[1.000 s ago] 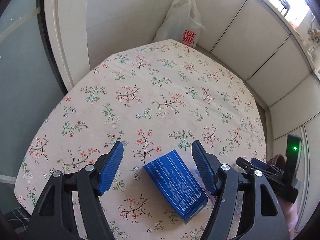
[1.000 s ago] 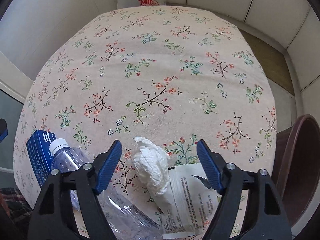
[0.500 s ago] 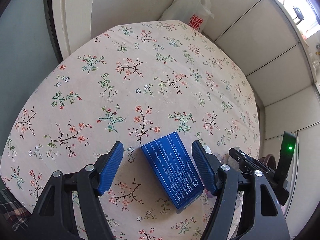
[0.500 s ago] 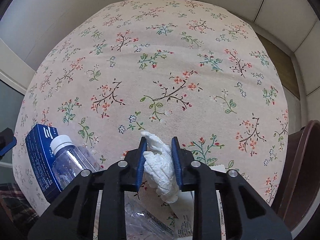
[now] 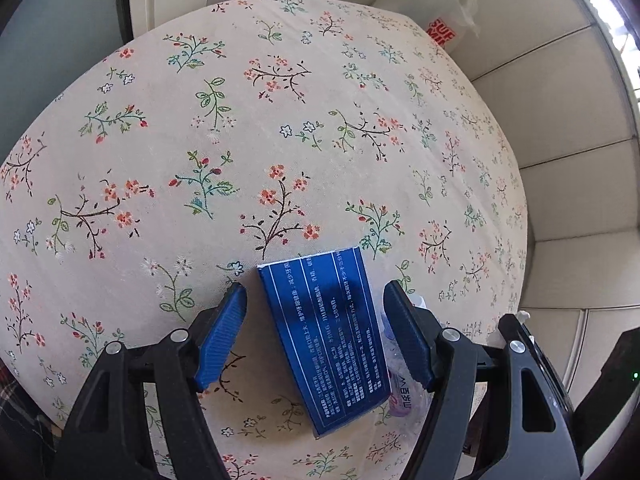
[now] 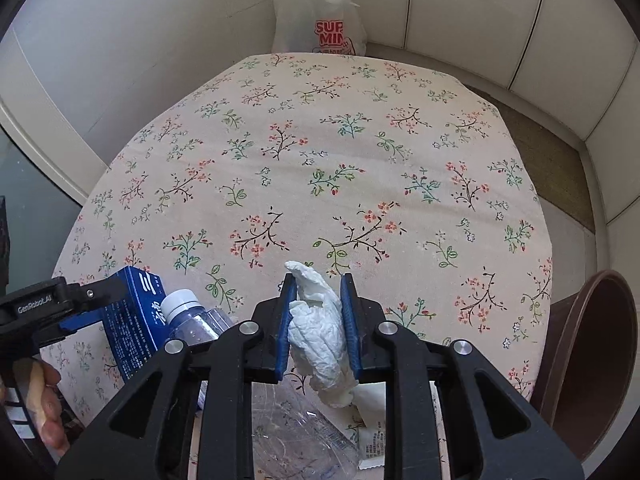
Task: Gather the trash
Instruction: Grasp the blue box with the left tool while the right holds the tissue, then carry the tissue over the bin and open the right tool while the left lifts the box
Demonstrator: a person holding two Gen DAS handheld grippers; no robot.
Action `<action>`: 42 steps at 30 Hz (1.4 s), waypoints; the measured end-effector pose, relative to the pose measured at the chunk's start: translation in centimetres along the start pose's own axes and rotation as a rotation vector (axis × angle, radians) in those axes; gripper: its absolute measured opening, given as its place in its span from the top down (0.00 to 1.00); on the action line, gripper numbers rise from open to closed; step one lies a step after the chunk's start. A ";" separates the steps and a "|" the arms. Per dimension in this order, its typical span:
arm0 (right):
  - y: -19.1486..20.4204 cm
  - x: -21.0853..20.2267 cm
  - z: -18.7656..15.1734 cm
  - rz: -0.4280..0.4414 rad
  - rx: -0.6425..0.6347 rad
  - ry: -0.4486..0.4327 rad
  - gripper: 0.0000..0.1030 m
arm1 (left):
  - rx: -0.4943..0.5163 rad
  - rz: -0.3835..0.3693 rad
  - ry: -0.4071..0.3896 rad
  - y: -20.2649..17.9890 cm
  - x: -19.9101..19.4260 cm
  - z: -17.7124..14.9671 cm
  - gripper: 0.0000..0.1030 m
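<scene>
Now the right gripper (image 6: 318, 322) is clamped on the crumpled tissue (image 6: 320, 336) — a second ago its jaws stood wide around the wad as it lay on the floral tablecloth (image 6: 320, 152). Tissue is lifted clear of the cloth, so one piece of trash is in hand; likely bound for the brown bin (image 6: 592, 360) just off the cloth's right edge. Left gripper (image 5: 316, 332) has dropped lower and rolled — jaws spread either side of the blue box (image 5: 326, 340), pads not touching it. Both grippers pitch steeply down. Clear plastic bottle (image 6: 208, 328) lies touching the box; a paper packet (image 6: 370, 448) lies beneath the tissue.
</scene>
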State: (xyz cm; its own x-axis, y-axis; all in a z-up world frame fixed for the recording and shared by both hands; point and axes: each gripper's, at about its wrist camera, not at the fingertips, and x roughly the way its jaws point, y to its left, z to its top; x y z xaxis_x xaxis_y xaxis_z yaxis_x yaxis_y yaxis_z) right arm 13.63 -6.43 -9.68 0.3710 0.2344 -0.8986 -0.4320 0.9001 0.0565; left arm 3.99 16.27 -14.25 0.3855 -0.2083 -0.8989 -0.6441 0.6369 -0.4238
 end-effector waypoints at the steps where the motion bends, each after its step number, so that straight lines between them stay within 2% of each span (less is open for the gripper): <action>1: 0.0 0.0 0.0 0.001 0.000 -0.001 0.79 | -0.005 0.003 -0.001 -0.1 0.1 0.0 0.33; 9: -0.5 -0.8 0.0 0.000 0.006 -0.018 0.79 | -0.014 0.023 0.018 -0.4 1.6 -0.3 0.33; 16: -0.5 -0.7 0.1 0.001 0.006 -0.019 0.78 | 0.018 0.009 0.019 -0.6 1.8 0.1 0.45; 22: -0.6 -1.2 0.3 0.008 0.017 -0.035 0.78 | 0.051 -0.068 0.004 -1.2 1.1 0.3 0.50; 28: -1.4 -3.6 0.9 0.015 0.036 -0.101 0.78 | 0.133 -0.120 -0.110 -3.3 -2.2 0.6 0.50; 35: -5.3 -8.6 1.3 -0.001 0.123 -0.237 0.78 | 0.259 -0.139 -0.246 -5.7 -5.7 -0.2 0.50; 39: -8.8 -11.6 0.6 -0.068 0.191 -0.320 0.78 | 0.335 -0.153 -0.305 -7.0 -7.1 -1.1 0.50; 42: -12.0 -13.5 -0.5 -0.126 0.267 -0.379 0.78 | 0.370 -0.173 -0.316 -8.0 -7.7 -1.8 0.50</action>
State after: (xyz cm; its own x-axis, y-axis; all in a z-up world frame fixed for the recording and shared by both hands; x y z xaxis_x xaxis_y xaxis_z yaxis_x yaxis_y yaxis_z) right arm 13.39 -20.62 1.60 0.7017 0.1901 -0.6866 -0.1565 0.9813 0.1118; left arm 4.96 11.43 -4.18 0.6834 -0.1354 -0.7173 -0.2983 0.8451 -0.4436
